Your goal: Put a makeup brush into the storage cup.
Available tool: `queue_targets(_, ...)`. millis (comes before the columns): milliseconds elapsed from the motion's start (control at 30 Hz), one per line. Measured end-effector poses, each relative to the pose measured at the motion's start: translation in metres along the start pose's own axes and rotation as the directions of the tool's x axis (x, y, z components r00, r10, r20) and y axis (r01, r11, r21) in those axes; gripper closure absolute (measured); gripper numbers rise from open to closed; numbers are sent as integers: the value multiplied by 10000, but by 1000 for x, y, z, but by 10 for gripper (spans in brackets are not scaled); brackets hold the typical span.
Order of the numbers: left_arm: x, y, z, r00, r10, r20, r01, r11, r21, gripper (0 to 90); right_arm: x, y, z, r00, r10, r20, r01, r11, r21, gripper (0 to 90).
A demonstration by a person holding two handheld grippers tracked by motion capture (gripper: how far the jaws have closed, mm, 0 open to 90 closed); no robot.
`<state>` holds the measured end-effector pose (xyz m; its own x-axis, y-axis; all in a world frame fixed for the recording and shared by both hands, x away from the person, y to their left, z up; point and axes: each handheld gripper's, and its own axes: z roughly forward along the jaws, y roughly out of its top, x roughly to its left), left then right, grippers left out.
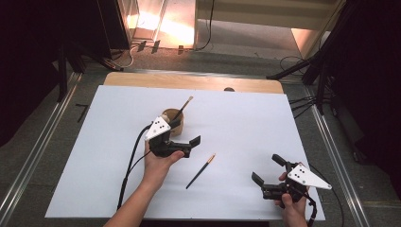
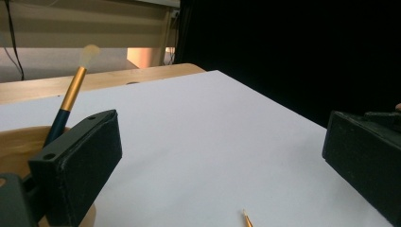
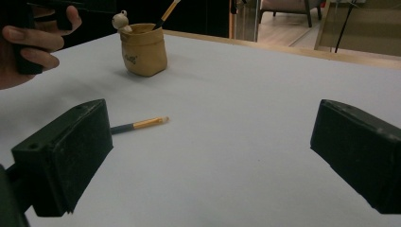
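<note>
A small tan pot (image 1: 176, 122) stands near the middle of the table (image 1: 246, 109), holding one brush (image 1: 184, 106) upright, probably for storage. A second brush (image 1: 200, 171) lies flat toward the near edge, between the left gripper (image 1: 182, 137) and right gripper (image 1: 265, 169), both with fingers apart and empty.
</note>
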<state>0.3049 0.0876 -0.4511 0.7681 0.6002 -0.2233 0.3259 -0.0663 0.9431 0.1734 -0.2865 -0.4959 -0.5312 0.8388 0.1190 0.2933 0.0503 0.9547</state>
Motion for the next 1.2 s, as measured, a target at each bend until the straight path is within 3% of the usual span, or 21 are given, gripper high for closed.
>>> queue_targets(467,-24,-15,10,9987,210,475,-233,9985,486,0,1,0,1,10000,-46,-19,46,10000,30,2)
queue_targets(767,-35,-21,19,9962,642,589,-716,9886,1322,1,1,0,0,10000,-14,34,14,10000,38,2)
queue_targets(933,-38,-22,22,9955,815,476,-887,9805,1755,2,1,0,0,10000,5,5,-5,10000,51,2)
queue_targets(1033,-40,-23,24,9941,998,430,-1068,9706,2157,2,1,0,0,10000,-18,45,18,10000,39,2)
queue_targets(1200,-45,-22,29,9914,1243,402,-1306,9449,3001,2,1,0,0,10000,-29,57,29,10000,46,2)
